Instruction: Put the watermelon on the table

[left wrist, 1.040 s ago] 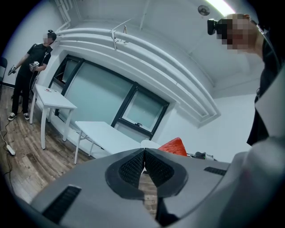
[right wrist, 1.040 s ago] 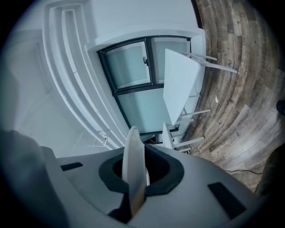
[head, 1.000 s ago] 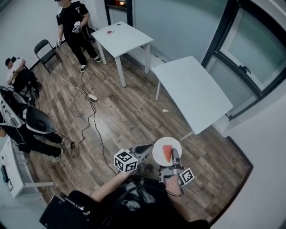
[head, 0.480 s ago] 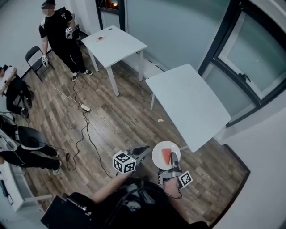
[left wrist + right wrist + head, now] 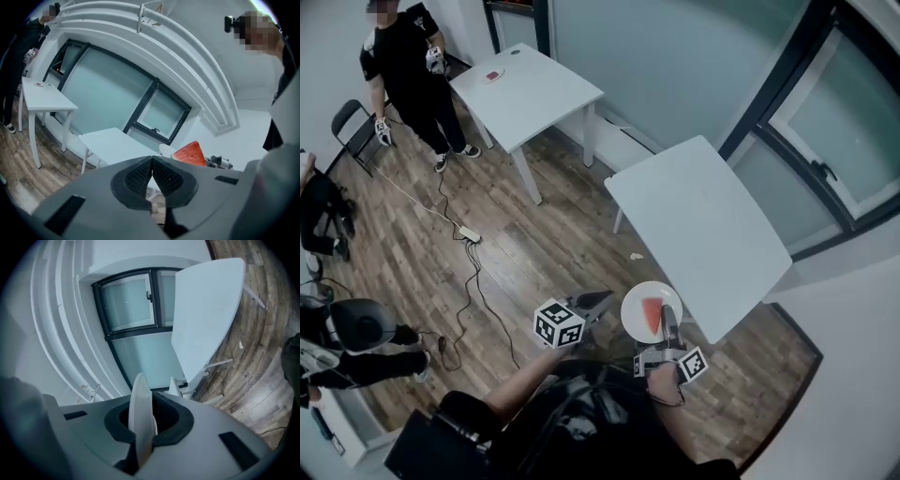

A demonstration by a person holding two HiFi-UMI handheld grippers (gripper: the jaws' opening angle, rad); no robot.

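Note:
A red watermelon slice (image 5: 652,317) lies on a white plate (image 5: 637,305), carried above the wooden floor just short of the near white table (image 5: 703,220). My right gripper (image 5: 667,328) is shut on the plate's near rim; in the right gripper view the plate (image 5: 140,413) stands edge-on between the jaws, with the table (image 5: 206,310) ahead. My left gripper (image 5: 605,300) is shut and holds nothing, just left of the plate. Past its closed jaws, the left gripper (image 5: 152,171) view shows the slice (image 5: 190,153) to the right and the table (image 5: 112,140) beyond.
A second white table (image 5: 525,84) with a small red item stands at the far left, a person (image 5: 403,66) with grippers beside it. A cable and power strip (image 5: 470,233) lie on the floor. Dark-framed windows (image 5: 825,141) line the wall behind the near table.
Both grippers and the plate with the slice have moved forward, up to the near table's corner. The plate now sits right at the table's edge.

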